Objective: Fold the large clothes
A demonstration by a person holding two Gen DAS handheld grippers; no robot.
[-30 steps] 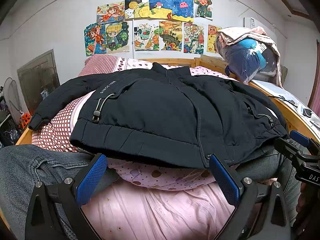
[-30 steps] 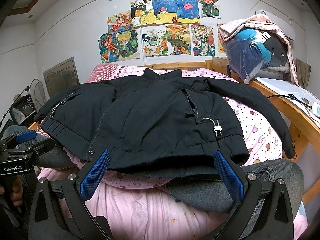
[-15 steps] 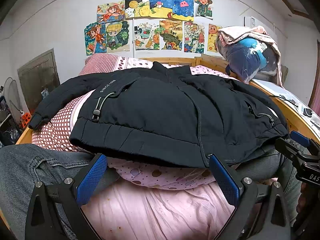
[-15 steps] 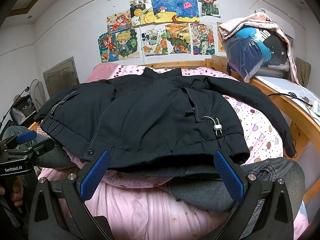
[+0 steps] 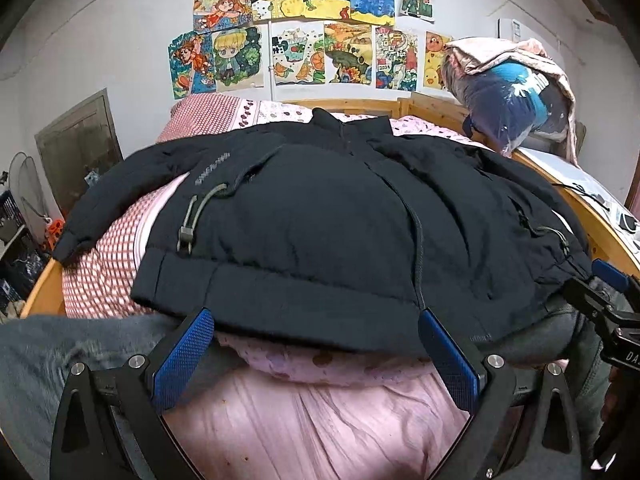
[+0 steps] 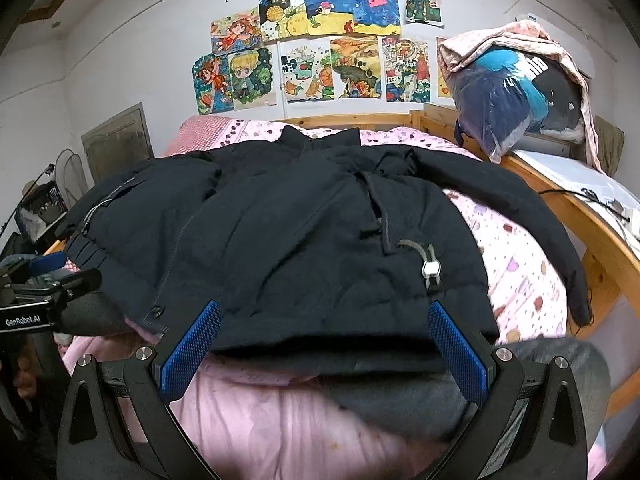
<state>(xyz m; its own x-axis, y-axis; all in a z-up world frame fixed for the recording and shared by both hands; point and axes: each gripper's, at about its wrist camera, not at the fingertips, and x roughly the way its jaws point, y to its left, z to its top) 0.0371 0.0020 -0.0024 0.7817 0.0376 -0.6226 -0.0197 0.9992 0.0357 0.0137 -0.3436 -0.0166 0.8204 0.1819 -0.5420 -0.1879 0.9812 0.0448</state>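
While my left gripper [image 5: 314, 354] hangs with its jaws spread wide and holding nothing, a black jacket [image 5: 340, 224] lies spread front-up across the middle of the left wrist frame, its collar toward the wooden headboard [image 5: 352, 103] and its hem just above my blue pads [image 5: 182, 358]. My right gripper [image 6: 320, 350] is likewise wide apart and empty, low in its own frame, with the jacket's hem directly above it and a toggle cord [image 6: 429, 264] right of center. One sleeve [image 5: 100, 208] trails to the left edge over a red-checked cover [image 5: 104, 264]; the other sleeve [image 6: 532, 220] runs down the right side over a pink dotted quilt [image 6: 516, 276]. Children's drawings [image 6: 320, 40] fill the wall [image 6: 132, 60] at the top of both frames, and a bagged bundle of clothes [image 6: 516, 96] sits at upper right. My jeans-clad legs [image 5: 60, 356] show at the lower corners.
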